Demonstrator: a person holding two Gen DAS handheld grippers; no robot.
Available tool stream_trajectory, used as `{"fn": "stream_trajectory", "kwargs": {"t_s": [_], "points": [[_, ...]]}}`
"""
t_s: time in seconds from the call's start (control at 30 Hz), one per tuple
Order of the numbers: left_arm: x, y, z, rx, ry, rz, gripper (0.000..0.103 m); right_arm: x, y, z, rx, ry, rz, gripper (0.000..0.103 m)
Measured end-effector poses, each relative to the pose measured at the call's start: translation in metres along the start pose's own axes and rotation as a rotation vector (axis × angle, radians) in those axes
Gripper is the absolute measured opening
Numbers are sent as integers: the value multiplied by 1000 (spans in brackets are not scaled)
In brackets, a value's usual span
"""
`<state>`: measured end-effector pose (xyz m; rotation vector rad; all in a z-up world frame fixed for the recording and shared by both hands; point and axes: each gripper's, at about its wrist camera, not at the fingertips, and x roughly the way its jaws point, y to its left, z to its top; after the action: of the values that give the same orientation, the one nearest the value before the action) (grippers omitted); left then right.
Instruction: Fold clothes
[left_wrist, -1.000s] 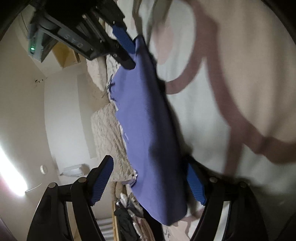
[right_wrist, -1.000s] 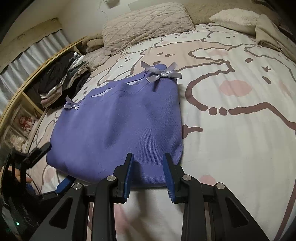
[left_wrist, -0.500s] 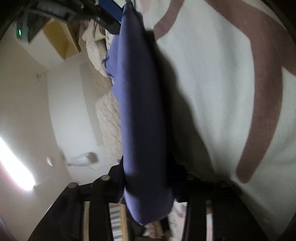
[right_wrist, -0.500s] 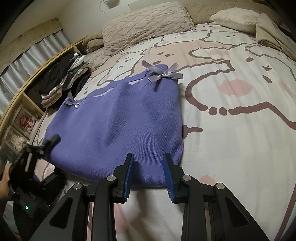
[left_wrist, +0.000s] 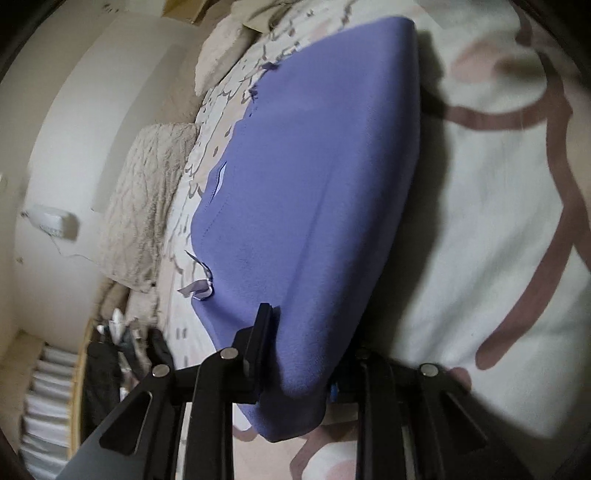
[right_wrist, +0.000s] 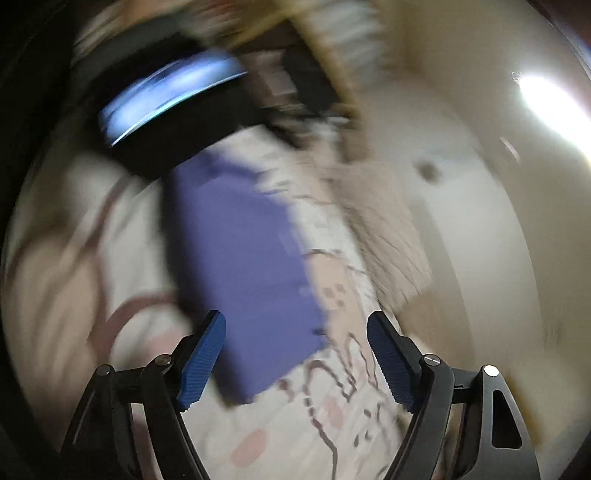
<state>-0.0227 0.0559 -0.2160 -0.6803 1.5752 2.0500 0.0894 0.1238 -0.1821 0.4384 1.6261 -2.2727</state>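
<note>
A purple top (left_wrist: 314, 184) with small ribbon bows lies folded on the white bed cover (left_wrist: 480, 221) printed with pink-brown outlines. My left gripper (left_wrist: 308, 339) has the top's near edge between its jaws, which are closing; the cloth drapes over the right finger and hides it. In the right wrist view, badly blurred, the purple top (right_wrist: 240, 258) runs away from the camera on the bed cover (right_wrist: 332, 424). My right gripper (right_wrist: 295, 321) is rolled sideways with its jaws opening wide, and its blue pads (right_wrist: 203, 354) press on nothing.
A quilted beige pillow (left_wrist: 147, 203) lies at the head of the bed by the wall. A wooden shelf with dark clothes (left_wrist: 107, 369) stands beside the bed. A black blurred device (right_wrist: 177, 110) sits at the top's far end. A bright lamp (right_wrist: 554, 103) glares.
My left gripper has shut on the top's edge, risen and rolled. My right gripper has let go of the hem, opened wide, rolled onto its side and swung away fast.
</note>
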Motion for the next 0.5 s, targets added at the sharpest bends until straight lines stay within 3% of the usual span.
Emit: {"fn": "stream_trajectory", "kwargs": {"t_s": [0.1, 0.3, 0.5], "points": [[-4, -4, 3, -32, -22, -15, 24, 15, 40, 0, -172, -5, -21, 77], [-5, -10, -11, -84, -48, -46, 24, 52, 35, 4, -130, 74, -66, 57], [0, -16, -18, -47, -68, 12, 25, 74, 44, -27, -307, 152, -206, 36]]}}
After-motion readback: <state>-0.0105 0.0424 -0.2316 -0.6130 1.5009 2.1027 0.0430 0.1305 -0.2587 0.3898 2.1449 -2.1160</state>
